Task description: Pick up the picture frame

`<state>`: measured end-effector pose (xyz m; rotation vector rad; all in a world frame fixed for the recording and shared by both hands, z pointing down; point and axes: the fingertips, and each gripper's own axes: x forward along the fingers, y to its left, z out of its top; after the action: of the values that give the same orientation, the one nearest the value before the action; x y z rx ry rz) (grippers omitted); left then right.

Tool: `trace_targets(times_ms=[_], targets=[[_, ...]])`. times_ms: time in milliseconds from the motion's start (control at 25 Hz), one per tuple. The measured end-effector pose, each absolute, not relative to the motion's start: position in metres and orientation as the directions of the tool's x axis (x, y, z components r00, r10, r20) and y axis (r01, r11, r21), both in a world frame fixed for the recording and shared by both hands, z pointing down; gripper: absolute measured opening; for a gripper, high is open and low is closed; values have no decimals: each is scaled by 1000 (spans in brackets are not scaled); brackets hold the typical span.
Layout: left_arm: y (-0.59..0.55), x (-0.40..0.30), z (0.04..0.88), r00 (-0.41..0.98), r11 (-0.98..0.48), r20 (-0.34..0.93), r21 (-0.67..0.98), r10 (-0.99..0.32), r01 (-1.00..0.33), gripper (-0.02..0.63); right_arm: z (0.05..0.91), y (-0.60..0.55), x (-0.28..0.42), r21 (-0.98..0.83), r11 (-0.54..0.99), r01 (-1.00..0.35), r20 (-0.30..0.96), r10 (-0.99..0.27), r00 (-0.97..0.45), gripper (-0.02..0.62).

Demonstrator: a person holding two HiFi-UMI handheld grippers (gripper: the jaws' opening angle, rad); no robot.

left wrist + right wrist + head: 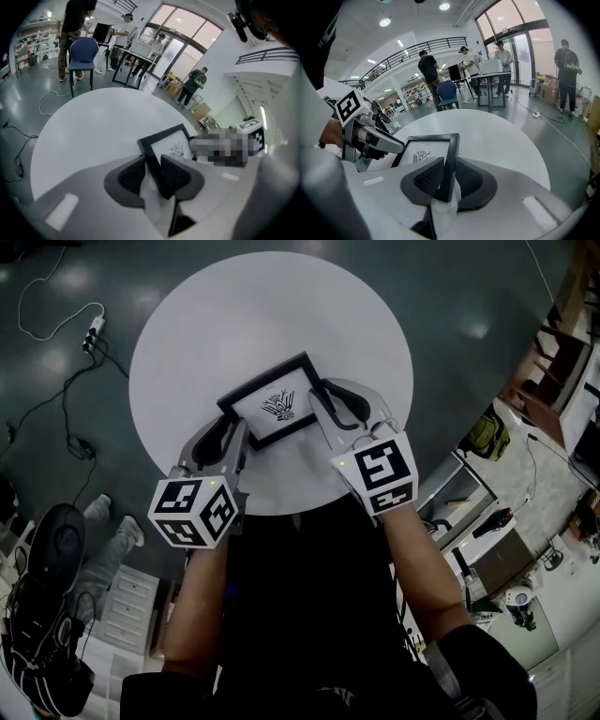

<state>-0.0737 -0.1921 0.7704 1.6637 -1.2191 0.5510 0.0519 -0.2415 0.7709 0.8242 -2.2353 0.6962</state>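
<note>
Your left gripper (pixel 152 174) is squeezed onto the left side of the picture frame (pixel 277 405). Your right gripper (pixel 449 180) is squeezed onto its right side. The frame lies on the round white table (pixel 234 324). You are at the grab step. Next, I think, lift both hands together and keep it level. I see 0 boxes or bowls.

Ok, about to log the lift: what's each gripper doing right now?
Left gripper: closed on the picture frame, left edge.
Right gripper: closed on the same frame, right edge.
</note>
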Motion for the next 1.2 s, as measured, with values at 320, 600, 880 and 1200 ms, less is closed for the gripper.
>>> trace_targets(times_ms=[320, 600, 880, 1200], targets=[[-214, -79, 737, 390, -64, 761, 421, -519, -905, 95, 735, -259, 50, -197, 655, -730, 689, -437, -578, 75], [-258, -89, 688, 368, -97, 705, 393, -606, -914, 95, 684, -299, 41, -145, 667, -731, 634, -504, -586, 77], [-285, -97, 615, 356, -142, 633, 363, -687, -921, 95, 609, -320, 34, -88, 672, -735, 565, -574, -593, 78], [-302, -104, 528, 354, -197, 529, 331, -771, -923, 91, 520, -331, 29, -33, 658, -752, 473, -653, -592, 78]])
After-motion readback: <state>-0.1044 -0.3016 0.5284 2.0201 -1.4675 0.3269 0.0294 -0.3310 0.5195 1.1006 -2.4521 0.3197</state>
